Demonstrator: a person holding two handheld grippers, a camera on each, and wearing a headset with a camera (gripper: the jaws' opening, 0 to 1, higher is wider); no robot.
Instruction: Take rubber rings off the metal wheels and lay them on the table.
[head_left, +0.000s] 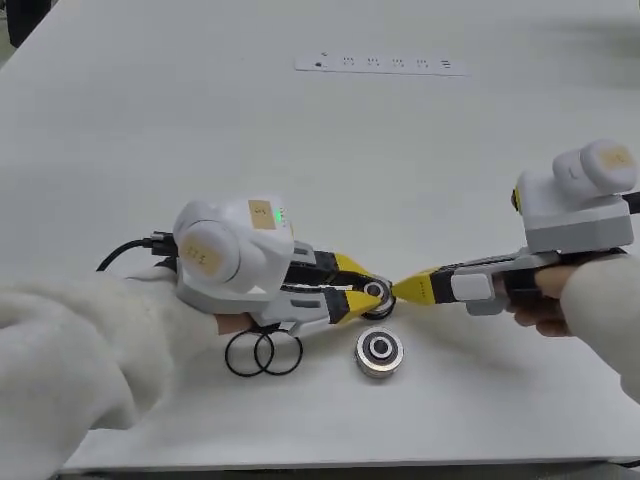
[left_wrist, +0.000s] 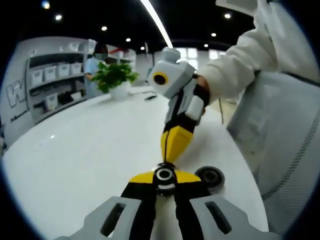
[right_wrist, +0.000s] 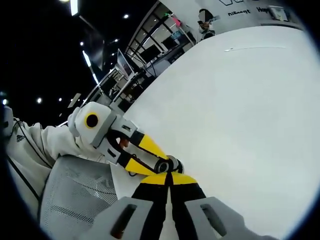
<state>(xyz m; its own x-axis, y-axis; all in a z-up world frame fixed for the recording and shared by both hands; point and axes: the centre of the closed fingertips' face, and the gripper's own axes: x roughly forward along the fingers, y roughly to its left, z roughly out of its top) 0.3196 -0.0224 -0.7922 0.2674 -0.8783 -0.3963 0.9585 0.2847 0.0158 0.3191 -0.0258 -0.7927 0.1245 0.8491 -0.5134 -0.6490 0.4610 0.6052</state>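
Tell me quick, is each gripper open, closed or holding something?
Left gripper: closed on a small round silver metal wheel.
Right gripper: closed, tips at that wheel; whether it pinches anything cannot be told.

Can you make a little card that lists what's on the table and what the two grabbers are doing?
left gripper: shut on held wheel
right gripper: jaws together, tips at the held wheel
second wheel: flat on the table, nothing touching it
rings: two, overlapping on the table beside the left gripper
power strip: far side of the table
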